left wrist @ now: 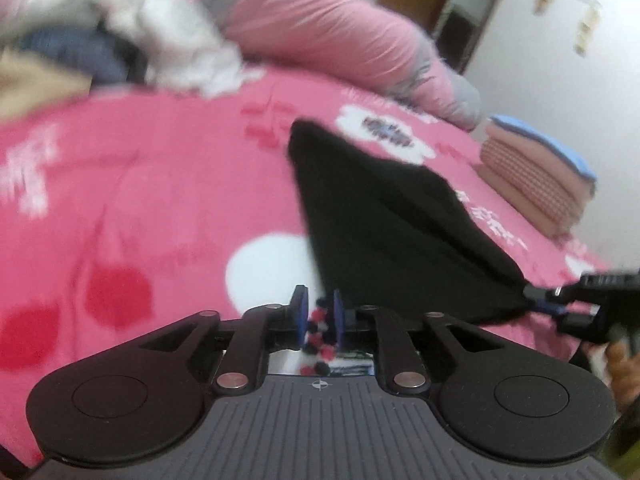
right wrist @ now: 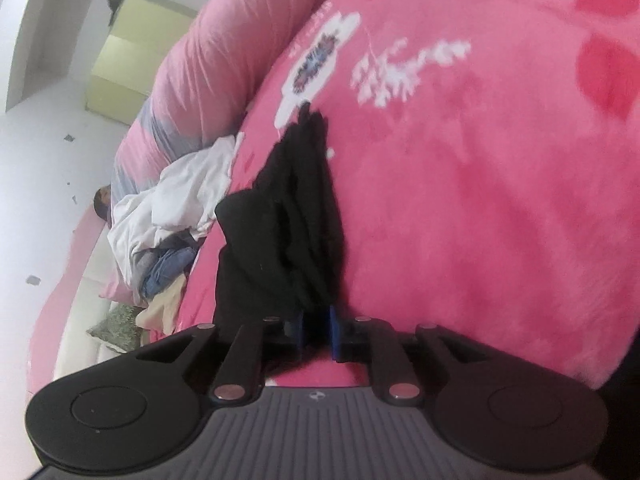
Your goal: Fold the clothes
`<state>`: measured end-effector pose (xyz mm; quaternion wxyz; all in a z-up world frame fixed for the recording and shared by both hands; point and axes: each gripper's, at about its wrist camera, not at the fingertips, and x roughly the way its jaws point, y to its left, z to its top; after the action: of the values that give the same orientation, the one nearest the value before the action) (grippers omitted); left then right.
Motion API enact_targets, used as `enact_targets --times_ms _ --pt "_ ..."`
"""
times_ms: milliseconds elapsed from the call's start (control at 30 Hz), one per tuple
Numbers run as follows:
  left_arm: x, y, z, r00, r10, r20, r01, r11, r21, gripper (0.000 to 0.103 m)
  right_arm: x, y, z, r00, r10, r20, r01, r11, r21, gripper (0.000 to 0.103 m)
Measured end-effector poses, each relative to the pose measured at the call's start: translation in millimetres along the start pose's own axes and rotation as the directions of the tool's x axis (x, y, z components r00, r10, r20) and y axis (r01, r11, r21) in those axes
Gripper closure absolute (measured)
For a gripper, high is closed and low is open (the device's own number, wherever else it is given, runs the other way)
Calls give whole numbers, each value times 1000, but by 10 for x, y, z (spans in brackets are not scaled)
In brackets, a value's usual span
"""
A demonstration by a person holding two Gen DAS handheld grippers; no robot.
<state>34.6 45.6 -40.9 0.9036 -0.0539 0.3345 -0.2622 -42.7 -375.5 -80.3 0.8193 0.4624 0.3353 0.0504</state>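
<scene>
A plain black garment [left wrist: 384, 224] lies on a hot-pink blanket [left wrist: 160, 184] patterned with red cherries and white flowers, a pink-and-grey quilt [left wrist: 320, 28] at twelve o'clock.

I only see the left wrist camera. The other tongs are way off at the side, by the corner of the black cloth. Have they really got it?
Observer: Yes. In the right wrist view the black cloth runs down between the blue pads of the right tongs, and it is pinched there.
Operator: Is it flat or scrunched?
Observer: Scrunched. From that side it is gathered into long bunched folds over the pink bedspread.
Operator: Is there anything else I can't see?
Observer: A yellow-green cabinet stands by the wall behind the rolled pink quilt.
</scene>
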Motion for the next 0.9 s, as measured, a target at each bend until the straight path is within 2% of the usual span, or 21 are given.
enact_targets --times_ms 67,133,200,300,367,400,467,533,633,733,900 --pt "-22 -159 -14 999 14 29 -17 994 112 82 -64 40 -3 1000 -18 17 19 999 -29 88" --pt "-9 -305 -55 999 20 43 -29 975 221 81 -100 90 -28 999 -31 29 33 998 -58 88" --pt "58 -431 -127 999 29 41 -41 945 324 81 -106 134 -62 999 -39 30 42 995 -86 88" --pt "171 -588 -250 997 59 42 -72 885 461 81 -93 174 -103 998 -62 30 65 991 -118 88" --pt "214 -639 -323 995 84 50 -98 849 519 81 -92 198 -125 996 -79 41 84 987 -140 90" --pt "228 -638 -337 995 91 51 -104 844 526 81 -95 218 -135 995 -82 48 88 985 -151 91" --pt "239 -607 -335 994 97 42 -105 850 517 80 -119 268 -155 995 -70 65 80 982 -171 96" --pt "212 -554 -337 995 95 33 -99 864 495 80 -148 290 -165 996 -60 71 72 981 -181 96" --pt "209 -468 -315 996 88 9 -83 889 451 80 -86 221 -166 991 -121 48 128 976 -177 96" --pt "158 -379 -242 998 61 -23 -48 924 379 80 -96 156 -146 990 -141 21 142 974 -179 93" --pt "45 -190 -56 1000 -28 -14 30 979 204 76 -304 352 -9 990 -107 93 129 954 -269 86"
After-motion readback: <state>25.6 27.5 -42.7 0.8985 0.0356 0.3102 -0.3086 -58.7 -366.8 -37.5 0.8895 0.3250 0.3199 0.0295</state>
